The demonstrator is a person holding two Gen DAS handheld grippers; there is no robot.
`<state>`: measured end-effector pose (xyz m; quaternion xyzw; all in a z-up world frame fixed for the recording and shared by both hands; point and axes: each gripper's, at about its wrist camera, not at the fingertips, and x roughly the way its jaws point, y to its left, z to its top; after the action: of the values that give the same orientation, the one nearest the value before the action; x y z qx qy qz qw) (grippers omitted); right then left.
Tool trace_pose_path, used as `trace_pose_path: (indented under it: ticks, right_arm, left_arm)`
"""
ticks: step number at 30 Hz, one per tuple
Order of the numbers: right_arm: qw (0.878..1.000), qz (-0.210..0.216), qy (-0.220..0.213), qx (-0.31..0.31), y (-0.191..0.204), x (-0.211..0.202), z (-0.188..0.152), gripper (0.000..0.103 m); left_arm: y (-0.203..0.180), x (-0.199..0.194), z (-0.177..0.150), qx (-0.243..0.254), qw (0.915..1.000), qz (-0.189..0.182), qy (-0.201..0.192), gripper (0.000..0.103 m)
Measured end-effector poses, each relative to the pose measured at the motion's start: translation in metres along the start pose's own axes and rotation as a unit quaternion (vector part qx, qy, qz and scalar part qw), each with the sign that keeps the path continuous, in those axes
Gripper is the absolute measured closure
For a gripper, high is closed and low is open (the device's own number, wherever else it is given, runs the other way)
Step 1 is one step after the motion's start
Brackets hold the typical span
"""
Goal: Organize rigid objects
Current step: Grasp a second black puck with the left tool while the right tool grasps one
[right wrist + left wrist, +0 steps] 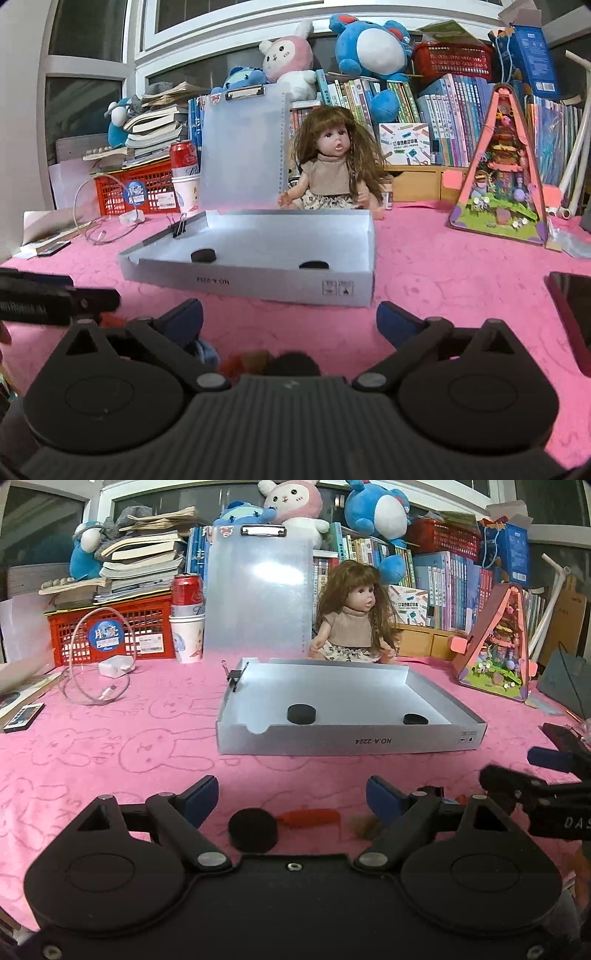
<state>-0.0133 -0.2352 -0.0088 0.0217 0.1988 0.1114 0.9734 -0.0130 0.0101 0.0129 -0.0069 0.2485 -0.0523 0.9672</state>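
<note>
While tilted down, both grippers — left gripper (291,797), right gripper (290,319) — w/ jaws spread.

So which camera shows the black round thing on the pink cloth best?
The left wrist view. There the black disc lies whole on the pink cloth, between the open fingers of the left claw. In the right wrist view only its dark top peeks over the camera body, blurred.

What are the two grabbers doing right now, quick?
Left gripper: open, holding nothing; a black puck lies between its fingers.
Right gripper: open, empty.
</note>
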Motion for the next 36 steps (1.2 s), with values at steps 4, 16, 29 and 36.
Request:
trace_pose_path:
  ticks: [4,16,29,36]
  right_arm:
    - [1.000,-0.007,0.011,-0.017,-0.005,-0.007,-0.006,0.000]
    - [0.998,-0.010,0.035,-0.053,-0.001,-0.009,-0.013,0.017]
    - [0.997,0.001,0.045,-0.069,0.013,-0.005,-0.017,0.037]
    - [0.997,-0.002,0.047,-0.069,0.014,-0.004,-0.016,0.062]
  left_arm:
    - [0.008,-0.007,-0.005,0.000,0.9999,0.012,-0.004,0.021]
    - [0.016,-0.001,-0.017,0.014,0.9990,0.037,0.023,0.045]
    - [0.013,0.007,-0.018,0.018,0.9983,0.045,0.033,0.055]
    - [0.014,0.012,-0.018,0.009,0.9984,0.039,0.040,0.073]
